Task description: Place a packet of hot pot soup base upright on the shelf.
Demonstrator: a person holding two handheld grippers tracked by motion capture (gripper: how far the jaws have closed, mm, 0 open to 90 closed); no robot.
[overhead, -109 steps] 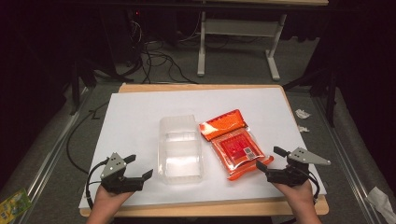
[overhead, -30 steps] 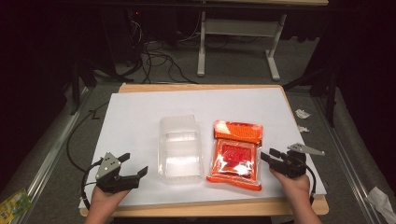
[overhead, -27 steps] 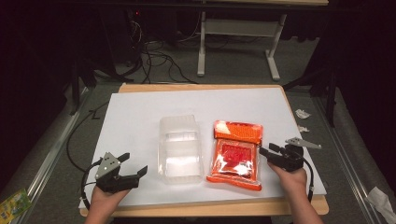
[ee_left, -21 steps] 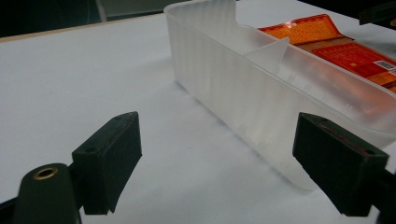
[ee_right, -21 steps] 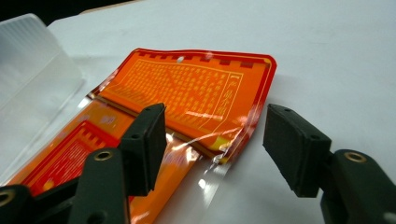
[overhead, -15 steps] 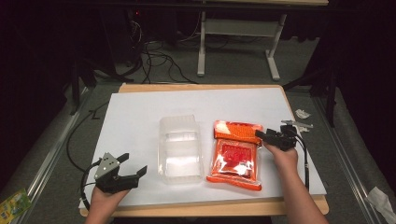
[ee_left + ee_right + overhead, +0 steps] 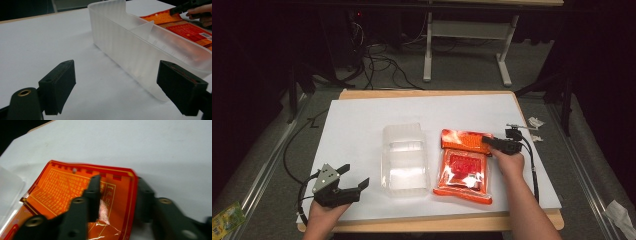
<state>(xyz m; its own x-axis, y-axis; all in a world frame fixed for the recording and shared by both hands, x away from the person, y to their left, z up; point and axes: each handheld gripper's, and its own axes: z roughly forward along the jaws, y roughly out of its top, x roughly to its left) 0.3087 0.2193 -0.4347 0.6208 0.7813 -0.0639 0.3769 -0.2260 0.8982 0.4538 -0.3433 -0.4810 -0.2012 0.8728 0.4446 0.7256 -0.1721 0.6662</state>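
Our right claw (image 7: 117, 192) has just been closing astride the far corner of the flat orange foil pouch (image 7: 463, 166), not yet pinching, while our left claw (image 7: 122, 90) waits wide open; next we squeeze and lift it toward the clear plastic tray (image 7: 404, 155).

Container (image 7: 404, 160) lies on the table (image 7: 362, 120) — packet (image 7: 463, 167) just right of it.

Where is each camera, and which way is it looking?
High view: above the near table edge, looking forward and down; both forearms show, with the left tool and right tool.
Left gripper view: on the left tool, facing the clear plastic container; its two black jaws stand wide apart.
Right gripper view: on the right tool, facing the orange packet; its jaws straddle the packet's corner.
Shared: the orange packet and white table cover.
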